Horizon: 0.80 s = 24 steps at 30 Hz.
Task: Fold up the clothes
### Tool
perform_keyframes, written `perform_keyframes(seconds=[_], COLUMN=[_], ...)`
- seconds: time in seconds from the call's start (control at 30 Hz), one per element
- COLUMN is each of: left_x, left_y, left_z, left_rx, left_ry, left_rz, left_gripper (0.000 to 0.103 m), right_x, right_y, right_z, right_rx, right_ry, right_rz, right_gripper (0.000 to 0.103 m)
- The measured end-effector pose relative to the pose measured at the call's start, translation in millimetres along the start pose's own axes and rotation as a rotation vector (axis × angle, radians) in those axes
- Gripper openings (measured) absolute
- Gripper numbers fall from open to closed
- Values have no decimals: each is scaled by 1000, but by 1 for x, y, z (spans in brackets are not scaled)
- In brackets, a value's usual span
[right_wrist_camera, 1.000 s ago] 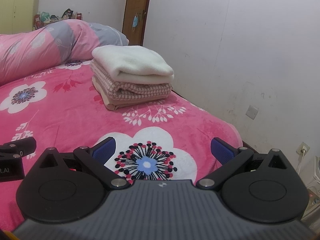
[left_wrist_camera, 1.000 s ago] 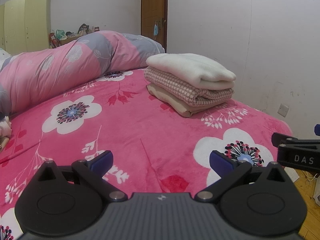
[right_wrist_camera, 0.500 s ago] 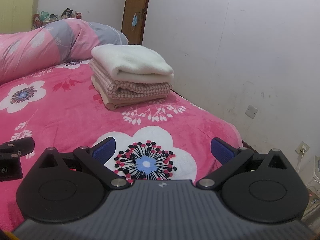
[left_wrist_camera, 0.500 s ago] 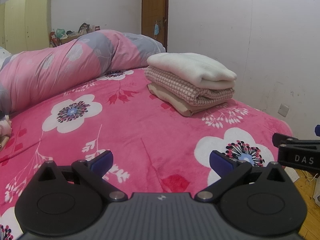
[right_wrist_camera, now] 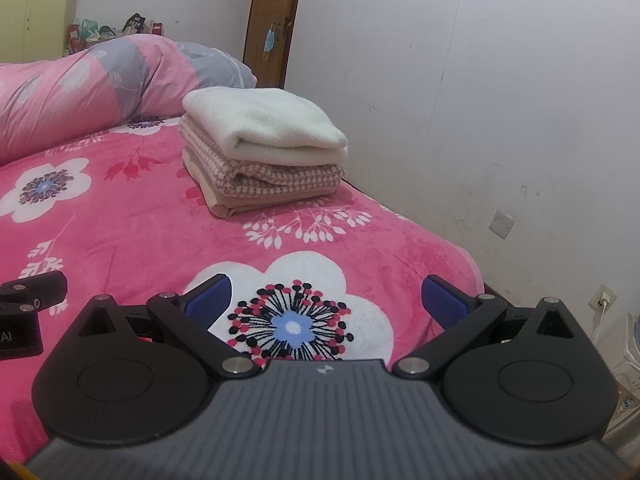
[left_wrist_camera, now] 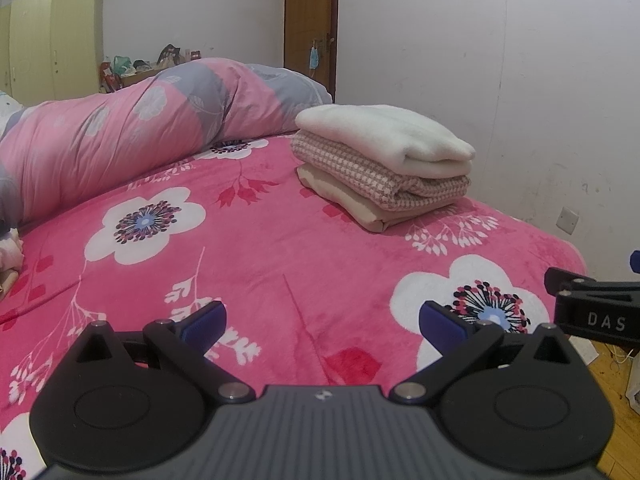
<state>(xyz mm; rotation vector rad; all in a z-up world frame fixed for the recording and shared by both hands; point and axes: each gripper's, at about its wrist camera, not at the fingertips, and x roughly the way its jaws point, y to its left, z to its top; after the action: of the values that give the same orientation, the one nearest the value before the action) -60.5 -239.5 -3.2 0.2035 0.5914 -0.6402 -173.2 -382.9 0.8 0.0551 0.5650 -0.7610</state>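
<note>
nothing moved | both jaws spread, empty | folded stack (left_wrist_camera: 384, 164) near wall (left_wrist_camera: 520, 80), path clear

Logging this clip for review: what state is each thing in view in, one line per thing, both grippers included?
Left gripper: open, holding nothing.
Right gripper: open, holding nothing.
White garment: folded, top of the stack.
Checked pink garment: folded, middle of the stack.
Beige garment: folded, bottom, lying on the bed.
Duvet: rolled up along the far side.
Door: shut, mask hanging at its handle.
</note>
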Motion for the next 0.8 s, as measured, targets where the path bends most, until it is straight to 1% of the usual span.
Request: perform_keyframes(seconds=[0.8], left_x=[-1], left_y=[0], left_z=[0], left_rx=[5], left_ry=[-2], left_rz=[-2], left_gripper=[103], right_x=[1], right_y=[0], right_z=[0], right_rx=[-1], right_ry=[5], right_rz=[4], right_gripper=[102])
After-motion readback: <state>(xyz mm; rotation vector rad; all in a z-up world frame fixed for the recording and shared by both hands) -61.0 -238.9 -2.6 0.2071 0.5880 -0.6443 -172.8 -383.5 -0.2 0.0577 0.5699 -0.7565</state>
